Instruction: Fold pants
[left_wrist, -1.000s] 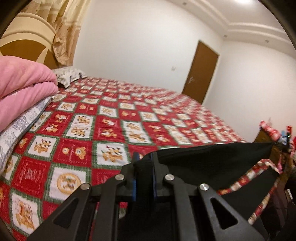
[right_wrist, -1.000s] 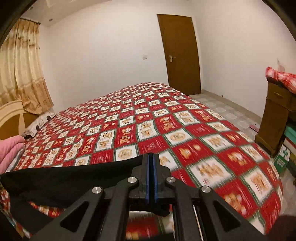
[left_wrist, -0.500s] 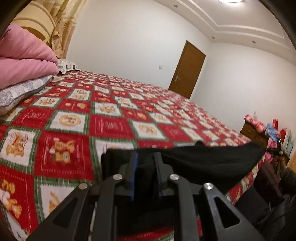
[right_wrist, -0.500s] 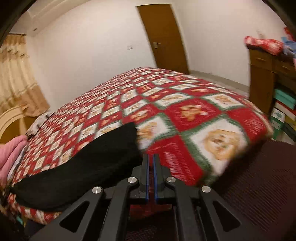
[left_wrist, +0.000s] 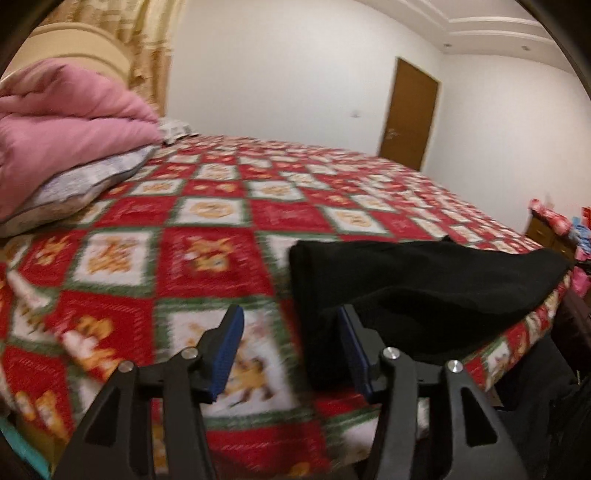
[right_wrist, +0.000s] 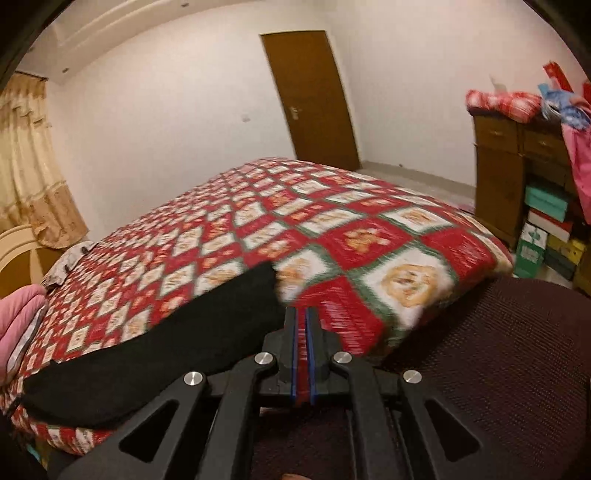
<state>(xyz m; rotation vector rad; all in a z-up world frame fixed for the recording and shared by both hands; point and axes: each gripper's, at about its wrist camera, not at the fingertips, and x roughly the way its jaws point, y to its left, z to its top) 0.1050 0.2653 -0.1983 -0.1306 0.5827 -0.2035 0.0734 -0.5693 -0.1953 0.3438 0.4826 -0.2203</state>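
The black pants (left_wrist: 424, 291) lie folded along the near edge of the bed with the red patterned quilt (left_wrist: 221, 221). My left gripper (left_wrist: 291, 354) is open, its right blue pad against the pants' left end, nothing between the fingers. In the right wrist view the pants (right_wrist: 155, 350) stretch to the left of my right gripper (right_wrist: 302, 332), which is shut and empty just off their right end, above the quilt's edge (right_wrist: 369, 258).
A pink duvet (left_wrist: 62, 129) on a grey pillow (left_wrist: 81, 184) sits at the bed's head. A dark mesh chair seat (right_wrist: 498, 350) is by the bed's corner. A wooden dresser (right_wrist: 509, 166) with stacked boxes (right_wrist: 546, 236) stands right. A brown door (right_wrist: 314, 99) is behind.
Both grippers held the pants stretched above the bed, then lowered them onto the quilt. My left gripper has opened and let go. My right gripper has come off the pants.
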